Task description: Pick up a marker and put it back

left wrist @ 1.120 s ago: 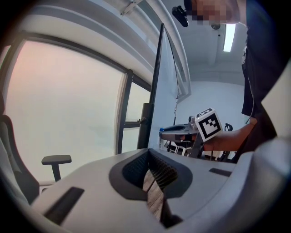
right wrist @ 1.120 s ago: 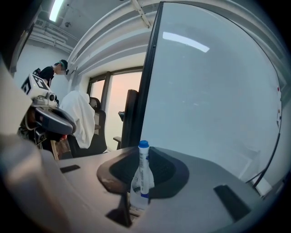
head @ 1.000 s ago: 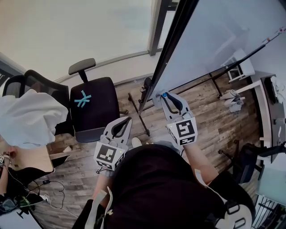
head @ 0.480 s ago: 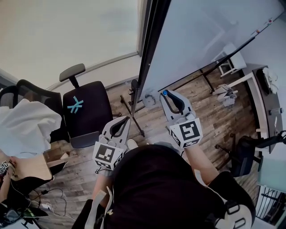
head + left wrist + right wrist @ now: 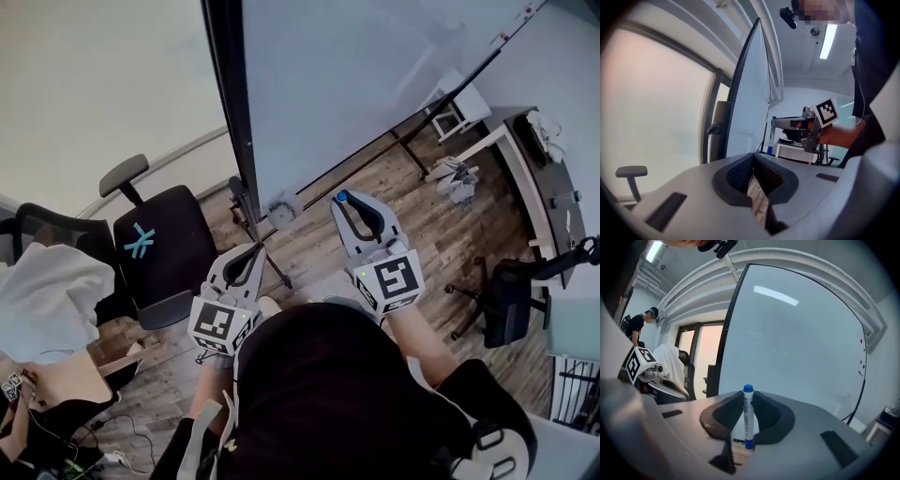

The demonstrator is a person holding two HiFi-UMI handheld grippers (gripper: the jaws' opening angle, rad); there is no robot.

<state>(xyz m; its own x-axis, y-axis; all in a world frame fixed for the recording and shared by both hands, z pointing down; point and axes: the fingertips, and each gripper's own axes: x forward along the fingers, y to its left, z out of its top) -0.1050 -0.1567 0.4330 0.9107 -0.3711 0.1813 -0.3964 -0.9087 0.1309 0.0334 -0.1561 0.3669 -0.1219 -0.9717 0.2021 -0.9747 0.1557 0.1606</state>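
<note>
- The right gripper (image 5: 343, 201) is clamped on the marker (image 5: 748, 420). In the right gripper view the marker stands upright between the pads, blue cap on top, in front of the whiteboard (image 5: 797, 333).
- In the head view only the marker's blue cap shows at the jaw tips, just in front of the whiteboard's lower edge; the barrel is hidden by the jaws.
- The left gripper (image 5: 753, 161) has its jaws together with nothing between them. It is held lower and to the left, near the whiteboard's dark side frame.
- The whiteboard is cut off by the top of the head view.
- A small pale round thing (image 5: 281, 208) at the whiteboard's lower corner is too blurred to name.
- A black office chair (image 5: 164, 248) stands left of the whiteboard.
</note>
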